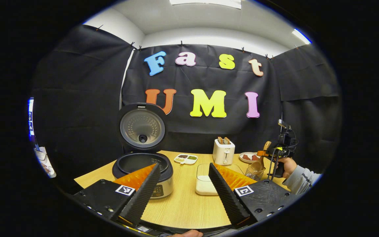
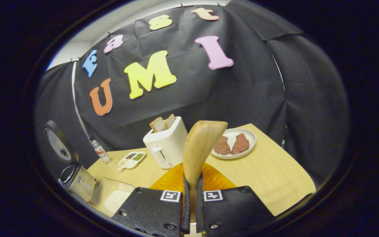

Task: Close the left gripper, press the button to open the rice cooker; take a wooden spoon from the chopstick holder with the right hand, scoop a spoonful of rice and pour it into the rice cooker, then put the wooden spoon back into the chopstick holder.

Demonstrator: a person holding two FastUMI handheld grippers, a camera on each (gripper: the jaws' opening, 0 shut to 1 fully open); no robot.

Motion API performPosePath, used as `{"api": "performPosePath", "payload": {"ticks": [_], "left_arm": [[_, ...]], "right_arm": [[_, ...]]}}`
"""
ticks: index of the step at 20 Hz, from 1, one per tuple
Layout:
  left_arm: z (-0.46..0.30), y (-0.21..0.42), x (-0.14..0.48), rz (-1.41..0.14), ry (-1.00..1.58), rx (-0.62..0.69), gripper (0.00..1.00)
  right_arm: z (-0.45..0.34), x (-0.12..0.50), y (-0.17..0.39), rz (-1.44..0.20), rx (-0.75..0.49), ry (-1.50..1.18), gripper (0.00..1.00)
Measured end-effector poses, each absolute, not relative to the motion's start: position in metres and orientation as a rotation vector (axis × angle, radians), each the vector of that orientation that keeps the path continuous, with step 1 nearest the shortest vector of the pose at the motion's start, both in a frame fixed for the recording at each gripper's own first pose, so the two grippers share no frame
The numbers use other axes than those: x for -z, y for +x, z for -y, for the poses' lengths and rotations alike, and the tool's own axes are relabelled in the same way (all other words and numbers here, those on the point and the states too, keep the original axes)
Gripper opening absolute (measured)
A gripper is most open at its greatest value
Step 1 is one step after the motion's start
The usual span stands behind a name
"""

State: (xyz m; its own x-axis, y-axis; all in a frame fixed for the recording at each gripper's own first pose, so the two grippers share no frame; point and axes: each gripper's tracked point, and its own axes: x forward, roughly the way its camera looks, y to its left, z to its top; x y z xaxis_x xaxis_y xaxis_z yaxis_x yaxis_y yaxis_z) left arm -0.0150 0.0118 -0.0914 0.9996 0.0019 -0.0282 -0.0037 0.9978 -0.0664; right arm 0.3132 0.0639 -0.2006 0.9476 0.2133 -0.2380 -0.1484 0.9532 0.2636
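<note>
The rice cooker (image 1: 142,168) stands at the table's left with its lid (image 1: 142,126) raised upright. My left gripper (image 1: 183,168) hovers low over the table, open and holding nothing, with the cooker behind its left finger and a clear box of white rice (image 1: 205,186) behind its right finger. At the right, the wooden spoon (image 1: 258,164) has its bowl down in the wire chopstick holder (image 1: 254,172). My right gripper (image 1: 265,153), held by a hand, grips the handle. In the right gripper view, my right gripper (image 2: 192,186) is shut on the spoon (image 2: 201,144), whose upper end rises past the fingers.
A white toaster (image 1: 223,151) with bread stands at the middle back. Left of it lies a small divided dish (image 1: 185,159), and to its right a plate (image 2: 249,136) with two meat pieces. A small bottle (image 2: 100,151) stands near the wall. The table's right edge (image 2: 294,171) is close.
</note>
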Motion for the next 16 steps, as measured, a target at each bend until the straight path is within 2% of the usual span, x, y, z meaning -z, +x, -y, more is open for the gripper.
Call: {"api": "performPosePath", "payload": {"ticks": [5,10,12,13,16], "left_arm": [[-0.017,-0.026,0.088,-0.017,-0.060,0.010,0.95],[-0.019,-0.037,0.091,-0.015,-0.043,0.025,0.94],[-0.025,-0.042,0.092,-0.017,-0.018,0.013,0.95],[-0.027,-0.042,0.093,-0.020,-0.009,0.009,0.95],[-0.035,-0.047,0.093,-0.016,0.000,-0.003,0.94]], "right_arm": [[-0.072,0.139,0.280,-0.115,-0.173,0.147,0.10],[-0.119,0.097,0.246,-0.017,-0.209,0.063,0.10],[-0.145,0.091,0.237,0.015,-0.233,0.022,0.14],[-0.159,0.091,0.234,0.026,-0.247,0.007,0.10],[-0.203,0.102,0.227,0.021,-0.302,-0.010,0.10]]}}
